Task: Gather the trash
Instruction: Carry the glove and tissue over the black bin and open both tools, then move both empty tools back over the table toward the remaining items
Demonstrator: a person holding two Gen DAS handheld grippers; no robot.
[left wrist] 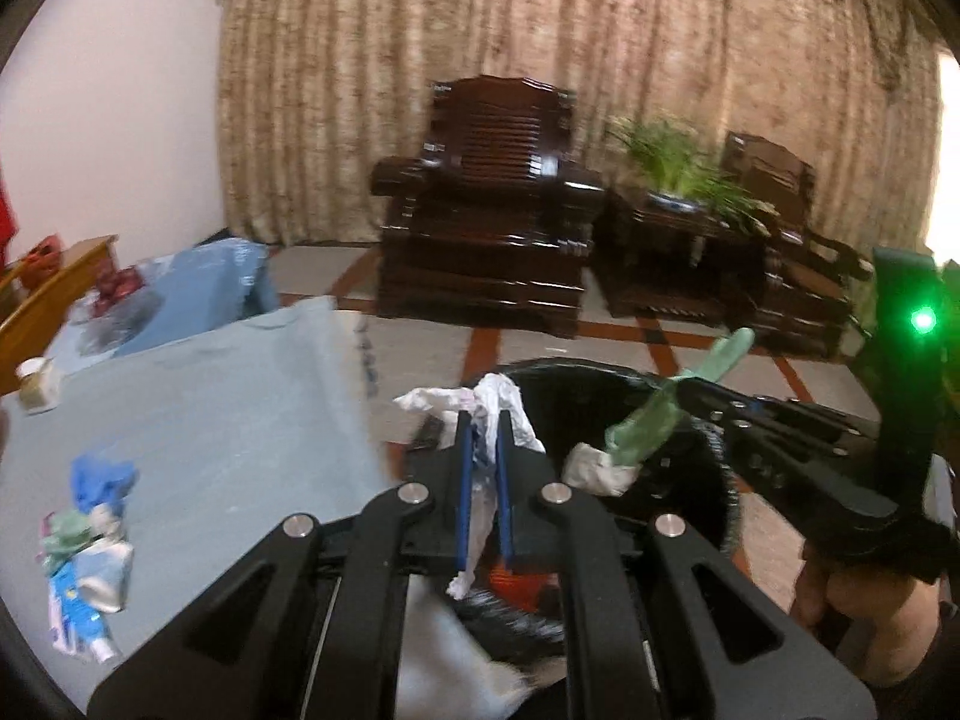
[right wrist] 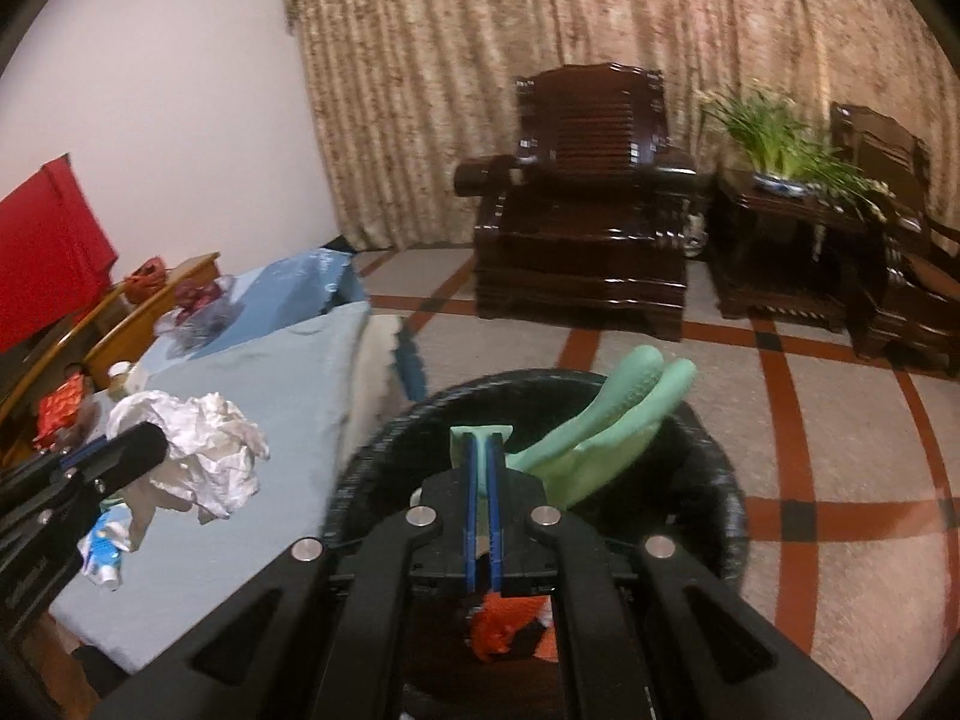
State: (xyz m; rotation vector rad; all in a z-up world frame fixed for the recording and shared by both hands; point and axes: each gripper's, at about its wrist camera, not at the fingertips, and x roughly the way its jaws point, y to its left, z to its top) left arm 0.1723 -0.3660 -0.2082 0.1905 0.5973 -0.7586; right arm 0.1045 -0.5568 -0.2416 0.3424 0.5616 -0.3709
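Note:
My left gripper (left wrist: 485, 420) is shut on a crumpled white paper (left wrist: 504, 402), held at the near-left rim of a round black bin (left wrist: 600, 366). The right wrist view shows that gripper (right wrist: 159, 444) and its paper (right wrist: 210, 450) over the edge of the blue-covered table (right wrist: 288, 396). My right gripper (right wrist: 483, 438) is shut on a green rubber glove (right wrist: 600, 420), hanging over the bin's (right wrist: 384, 438) opening; from the left it appears as the right gripper (left wrist: 681, 387) with the glove (left wrist: 648, 426). Something orange-red (right wrist: 498, 624) lies inside the bin. More trash (left wrist: 90, 540) sits on the table (left wrist: 240, 420).
A dark wooden armchair (left wrist: 486, 210) and a side table with a potted plant (left wrist: 678, 168) stand beyond the bin on the tiled floor. A small jar (left wrist: 36, 384), a blue bag (left wrist: 204, 294) and red items rest at the table's far end.

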